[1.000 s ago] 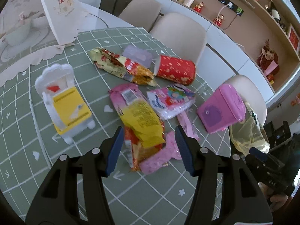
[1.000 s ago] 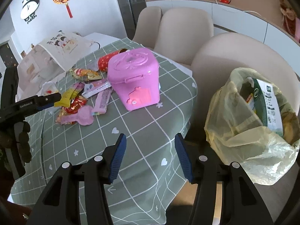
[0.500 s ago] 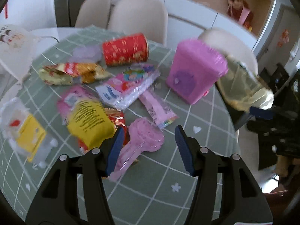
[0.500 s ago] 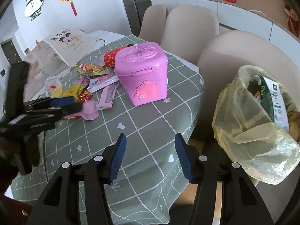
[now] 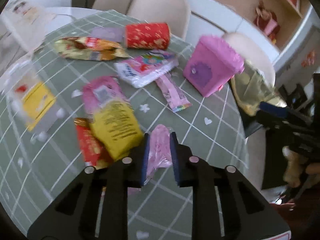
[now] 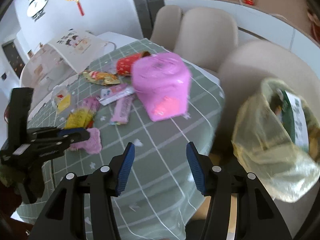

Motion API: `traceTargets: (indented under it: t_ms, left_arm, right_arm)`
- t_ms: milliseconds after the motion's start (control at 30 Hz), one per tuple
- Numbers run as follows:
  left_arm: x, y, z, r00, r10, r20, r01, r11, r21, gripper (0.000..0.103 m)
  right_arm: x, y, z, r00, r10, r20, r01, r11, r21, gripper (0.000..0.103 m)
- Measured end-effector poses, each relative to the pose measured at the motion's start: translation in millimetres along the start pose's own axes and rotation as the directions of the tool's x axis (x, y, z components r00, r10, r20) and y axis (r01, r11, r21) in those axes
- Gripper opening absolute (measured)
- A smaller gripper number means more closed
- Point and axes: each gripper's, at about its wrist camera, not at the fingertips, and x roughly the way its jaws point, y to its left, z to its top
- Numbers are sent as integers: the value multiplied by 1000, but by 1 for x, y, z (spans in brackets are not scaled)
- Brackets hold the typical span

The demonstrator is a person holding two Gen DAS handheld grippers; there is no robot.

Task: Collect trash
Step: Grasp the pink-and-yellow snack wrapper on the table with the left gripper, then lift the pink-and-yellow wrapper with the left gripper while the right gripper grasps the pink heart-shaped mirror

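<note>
Pink crinkled plastic wrapper (image 5: pixel 159 150) pinched in left tool (image 5: pixel 159 156), right tool (image 6: pixel 160 170) gaping

The left gripper (image 5: pixel 159 156), open 0.5 s ago, has closed on the pink wrapper (image 5: pixel 159 150).

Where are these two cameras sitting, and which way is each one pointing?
Left wrist view: rides on the left gripper, looking along its blue fingers across the green tablecloth; they pinch a pink wrapper.
Right wrist view: rides on the right gripper, fingers apart, facing the table edge and the yellow trash bag.
Shared: the pink box, the wrappers, and each sees the other gripper.
</note>
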Motion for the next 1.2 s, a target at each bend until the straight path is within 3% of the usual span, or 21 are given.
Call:
traceTargets:
  t_ms: [100, 133, 267, 433, 500, 567, 667, 700, 733, 800, 1000, 1200]
  left_arm:
    - [-27, 16, -8, 998, -27, 51, 31, 996, -86, 21]
    - [-37, 27, -11, 997, -44, 67, 52, 991, -125, 28]
    - [-61, 51, -9, 992, 6, 127, 19, 981, -196, 37]
    - [-47, 65, 17, 992, 17, 127, 16, 966, -257, 48]
    - [-27, 61, 29, 993, 52, 103, -25, 968, -250, 49]
    - [-10, 56, 34, 993, 95, 69, -77, 969, -236, 49]
    - [10, 50, 38, 992, 122, 36, -112, 971, -210, 46]
    - [12, 49, 38, 993, 109, 39, -99, 974, -205, 33]
    - [11, 49, 38, 994, 102, 42, -91, 976, -200, 27]
    - [-1, 51, 37, 994, 83, 73, -66, 977, -202, 22]
    - [-42, 64, 38, 985, 59, 164, -20, 973, -230, 21]
    - [-75, 81, 33, 971, 104, 216, -36, 953, -300, 21]
  right_arm:
    - [14, 23, 11, 999, 50, -12, -51, 998, -37, 51]
    - [17, 30, 13, 998, 58, -15, -58, 997, -50, 51]
    - [36, 63, 24, 995, 92, -50, -97, 990, -100, 51]
    - [38, 79, 26, 999, 20, -37, -25, 987, -159, 51]
    - [36, 75, 23, 999, -40, -22, 36, 986, -162, 51]
    - [34, 67, 17, 996, -82, -29, 77, 986, -145, 51]
    - [33, 55, 10, 997, -57, -59, 51, 993, -106, 51]
    - [33, 53, 7, 997, -10, -70, 4, 996, -85, 51]
    - [33, 52, 5, 997, 27, -73, -32, 997, -70, 51]
    - [34, 57, 3, 996, 61, -66, -65, 996, -58, 51]
    - [49, 95, 12, 986, 143, -83, -154, 979, -135, 51]
    - [82, 125, 9, 977, 147, -156, -178, 961, -210, 51]
